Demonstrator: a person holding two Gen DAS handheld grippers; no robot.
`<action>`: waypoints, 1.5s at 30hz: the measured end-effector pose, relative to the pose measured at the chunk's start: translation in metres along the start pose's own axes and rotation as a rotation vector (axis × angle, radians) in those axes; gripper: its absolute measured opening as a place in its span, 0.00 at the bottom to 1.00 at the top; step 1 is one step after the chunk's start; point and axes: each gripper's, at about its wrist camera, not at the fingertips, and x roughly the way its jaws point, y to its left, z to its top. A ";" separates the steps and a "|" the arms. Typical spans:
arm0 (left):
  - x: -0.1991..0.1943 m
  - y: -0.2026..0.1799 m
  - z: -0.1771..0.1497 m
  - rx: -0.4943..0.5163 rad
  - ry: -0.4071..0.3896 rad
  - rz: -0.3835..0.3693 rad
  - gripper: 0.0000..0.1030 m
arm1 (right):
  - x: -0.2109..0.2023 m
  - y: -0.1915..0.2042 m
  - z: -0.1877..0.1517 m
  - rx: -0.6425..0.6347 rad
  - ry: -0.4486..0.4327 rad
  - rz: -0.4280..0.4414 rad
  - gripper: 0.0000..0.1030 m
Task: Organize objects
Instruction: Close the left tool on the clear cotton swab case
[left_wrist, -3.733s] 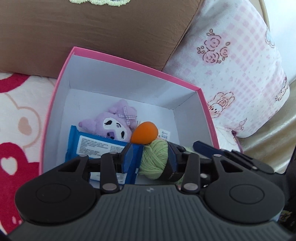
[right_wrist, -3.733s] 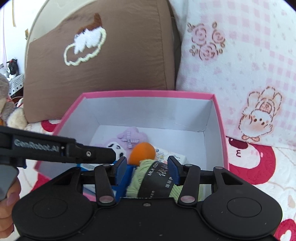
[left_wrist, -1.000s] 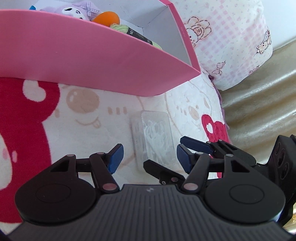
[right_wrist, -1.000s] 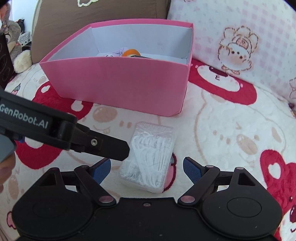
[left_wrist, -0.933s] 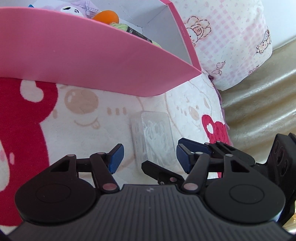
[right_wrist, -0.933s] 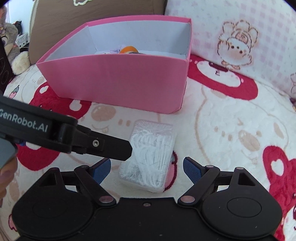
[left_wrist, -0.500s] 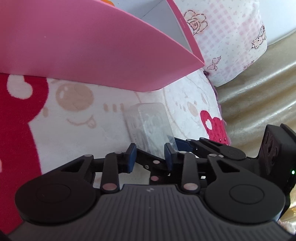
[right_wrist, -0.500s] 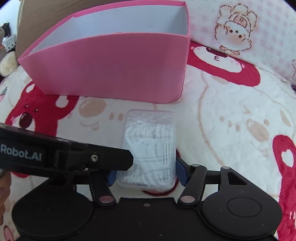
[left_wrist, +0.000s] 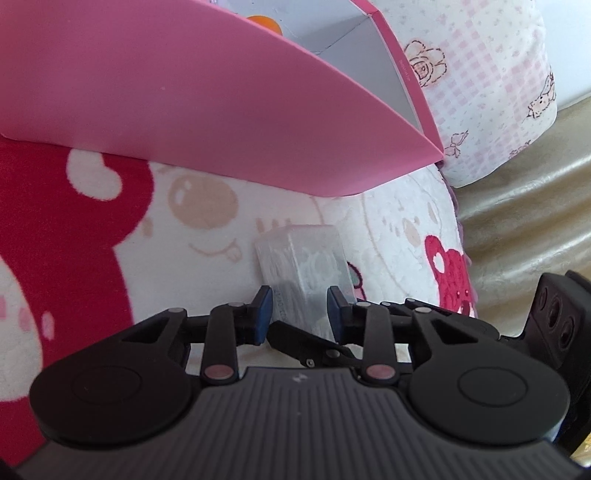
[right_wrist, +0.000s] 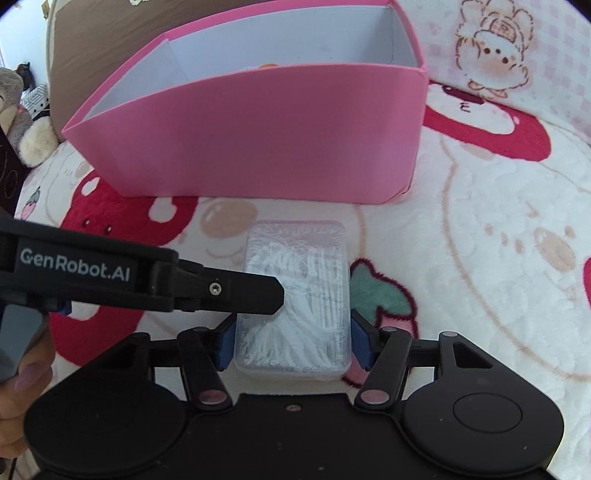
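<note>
A second ago both grippers stood wide; now both have drawn in. The right gripper (right_wrist: 291, 343) closed around the clear plastic box of white floss picks (right_wrist: 306, 266), then eased apart very slightly. Its blue pads (right_wrist: 226, 343) sit against the box's two long sides near its close end. The box lies flat on the white fleece blanket printed with red bears (right_wrist: 480, 258), just in front of the pink cardboard storage box (right_wrist: 258, 140). The left gripper (left_wrist: 300, 314) has its jaws pulled nearly together. It reaches in from the left, and one black finger lies across the floss box's left edge. Whether it touches the lid cannot be told. A small orange object (left_wrist: 264, 22) peeks above the pink box's near wall.
</note>
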 end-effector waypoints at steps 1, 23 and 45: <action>-0.001 0.001 0.001 -0.002 0.001 0.006 0.29 | 0.000 0.001 0.000 0.000 0.008 0.014 0.68; 0.004 0.021 -0.002 -0.160 0.018 -0.039 0.33 | 0.004 0.015 -0.008 -0.034 0.013 -0.075 0.72; -0.016 0.000 -0.005 -0.062 -0.019 0.025 0.30 | -0.008 0.014 -0.010 0.006 -0.023 -0.019 0.66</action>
